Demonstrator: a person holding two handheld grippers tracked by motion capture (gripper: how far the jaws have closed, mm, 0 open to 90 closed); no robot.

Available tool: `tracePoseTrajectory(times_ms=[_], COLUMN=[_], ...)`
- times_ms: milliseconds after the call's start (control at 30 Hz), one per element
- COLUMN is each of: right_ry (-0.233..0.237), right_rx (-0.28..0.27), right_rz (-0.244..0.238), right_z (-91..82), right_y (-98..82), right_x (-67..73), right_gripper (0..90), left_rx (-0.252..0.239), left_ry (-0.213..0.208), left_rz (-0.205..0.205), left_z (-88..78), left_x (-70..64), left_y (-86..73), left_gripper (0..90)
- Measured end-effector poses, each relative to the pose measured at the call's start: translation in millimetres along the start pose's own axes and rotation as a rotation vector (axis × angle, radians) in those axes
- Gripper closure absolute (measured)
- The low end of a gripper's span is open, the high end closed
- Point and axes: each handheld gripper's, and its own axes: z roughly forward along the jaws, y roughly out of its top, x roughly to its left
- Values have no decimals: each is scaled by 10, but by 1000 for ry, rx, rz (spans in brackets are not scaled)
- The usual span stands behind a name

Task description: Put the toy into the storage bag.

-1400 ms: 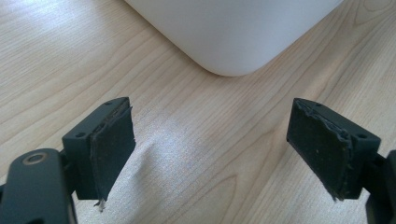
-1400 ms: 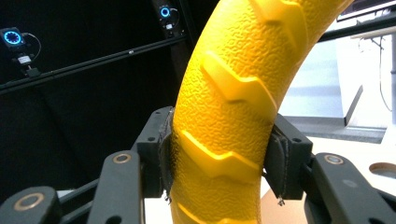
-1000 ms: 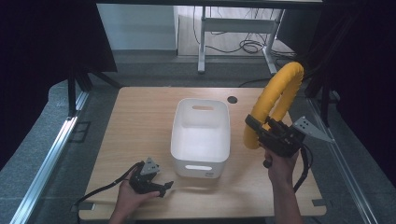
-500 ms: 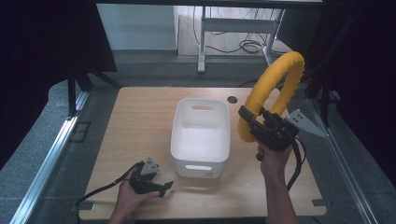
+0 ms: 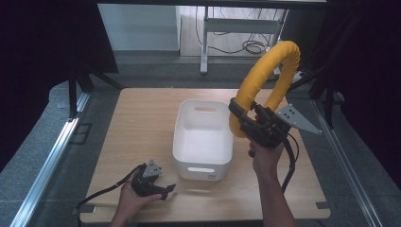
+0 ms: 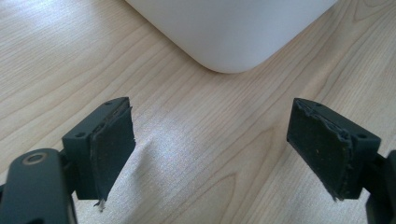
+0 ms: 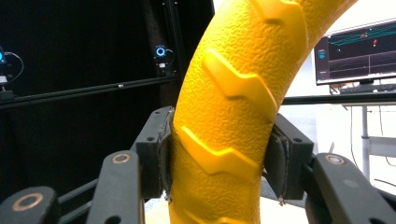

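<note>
A big yellow ring with a tyre-like tread (image 5: 265, 78) stands upright in the air beside the right rim of the white tub (image 5: 204, 142). My right gripper (image 5: 242, 118) is shut on its lower part; in the right gripper view both pads press the yellow ring (image 7: 233, 112) from either side, with the right gripper (image 7: 219, 154) pointing up. My left gripper (image 5: 163, 189) rests on the table near the front left, held by a hand. In the left gripper view the left gripper (image 6: 212, 154) stands open over bare wood, and the white tub's corner (image 6: 233, 32) lies just ahead.
The wooden table (image 5: 142, 123) has free surface left of the tub and along the front. A grey three-cornered plate (image 5: 295, 118) sticks out to the right of the right gripper. Metal rails (image 5: 47, 156) run along the table's left side, and a monitor (image 7: 357, 51) glows behind the ring.
The right gripper has lifted the yellow ring higher and carried it left, closer to the tub's right rim. The left gripper has stayed where it was.
</note>
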Motion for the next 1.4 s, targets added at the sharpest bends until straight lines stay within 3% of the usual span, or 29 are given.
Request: tracePoseTrajectory(times_ms=[600, 733, 1400], right_ry=[85, 119, 188], right_rx=[14, 19, 59], right_rz=[-9, 3, 24], right_z=[234, 294, 501], right_y=[31, -11, -238], right_x=[280, 346, 546], right_gripper=[486, 486, 485], left_rx=[2, 5, 14], left_ry=[-2, -3, -8], left_rz=[3, 5, 10], left_z=[-3, -1, 14], left_x=[1, 2, 0], left_y=[0, -1, -6], left_gripper=[152, 152, 152])
